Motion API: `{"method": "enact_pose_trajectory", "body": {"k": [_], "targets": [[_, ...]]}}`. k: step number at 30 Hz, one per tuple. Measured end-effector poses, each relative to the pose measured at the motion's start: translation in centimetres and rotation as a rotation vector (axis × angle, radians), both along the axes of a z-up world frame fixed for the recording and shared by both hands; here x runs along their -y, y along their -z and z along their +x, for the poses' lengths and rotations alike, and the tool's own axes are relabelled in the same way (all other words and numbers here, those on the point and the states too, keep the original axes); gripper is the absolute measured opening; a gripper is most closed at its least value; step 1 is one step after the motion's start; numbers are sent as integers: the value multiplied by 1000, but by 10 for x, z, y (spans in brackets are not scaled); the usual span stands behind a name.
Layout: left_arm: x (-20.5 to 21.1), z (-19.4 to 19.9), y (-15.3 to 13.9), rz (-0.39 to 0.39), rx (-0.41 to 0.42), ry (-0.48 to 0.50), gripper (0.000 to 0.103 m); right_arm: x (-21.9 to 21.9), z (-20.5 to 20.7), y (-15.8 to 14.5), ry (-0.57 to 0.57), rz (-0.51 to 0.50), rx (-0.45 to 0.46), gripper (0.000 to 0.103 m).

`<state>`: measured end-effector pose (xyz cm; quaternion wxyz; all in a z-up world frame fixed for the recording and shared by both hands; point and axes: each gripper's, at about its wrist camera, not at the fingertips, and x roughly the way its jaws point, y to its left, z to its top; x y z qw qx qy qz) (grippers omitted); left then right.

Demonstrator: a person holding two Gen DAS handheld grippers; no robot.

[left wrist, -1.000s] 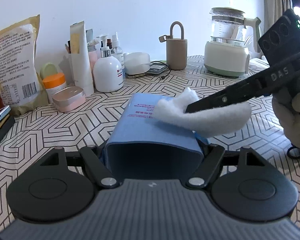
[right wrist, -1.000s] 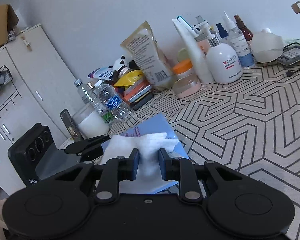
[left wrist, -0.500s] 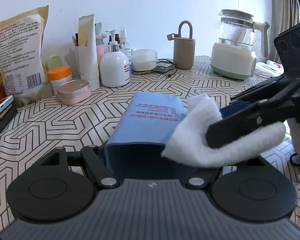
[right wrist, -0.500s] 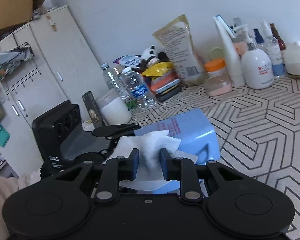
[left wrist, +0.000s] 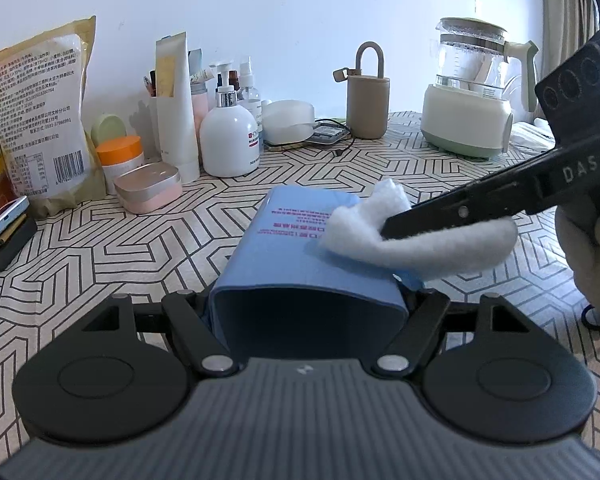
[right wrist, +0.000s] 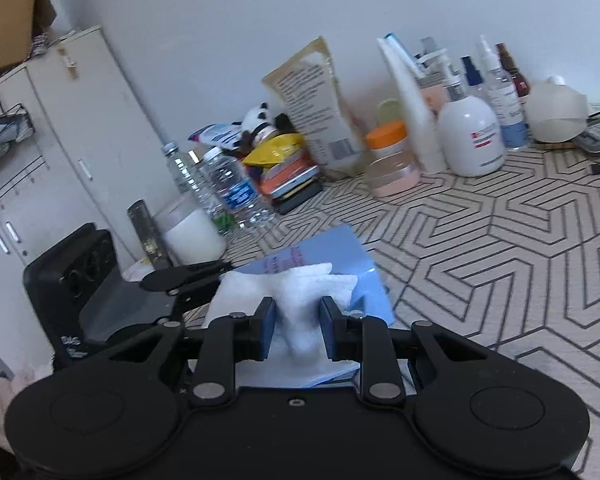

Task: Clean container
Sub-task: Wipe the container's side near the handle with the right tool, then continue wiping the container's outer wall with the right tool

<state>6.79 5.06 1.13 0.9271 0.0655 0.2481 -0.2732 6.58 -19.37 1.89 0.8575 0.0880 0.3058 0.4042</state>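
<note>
Left gripper fingers clamped around blue container, right gripper fingers pinching white cloth atop it.

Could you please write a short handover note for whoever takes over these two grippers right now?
Left tongs: shut on the blue rectangular plastic container, held on its side with the open mouth toward the wrist camera.
Right tongs: shut on the folded white cloth pad, which lies pressed on the container's upper printed face.
Done: wiping of that face is under way.
Left: the other faces and the inside; no dirt is visible, so progress cannot be judged.
</note>
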Motion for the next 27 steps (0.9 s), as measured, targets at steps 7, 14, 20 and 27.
{"method": "enact_pose_trajectory", "body": {"k": [7, 14, 20, 27], "targets": [[0, -1, 0, 1, 3, -4, 74, -1, 2, 1, 5, 2, -8, 30], [-2, 2, 1, -13, -13, -3, 74, -15, -9, -5, -41, -31, 26, 33], [0, 0, 1, -5, -4, -2, 74, -18, -16, -7, -80, -28, 46, 33], [-2, 1, 1, -8, -8, -2, 74, -20, -17, -7, -58, -74, 74, 33]]}}
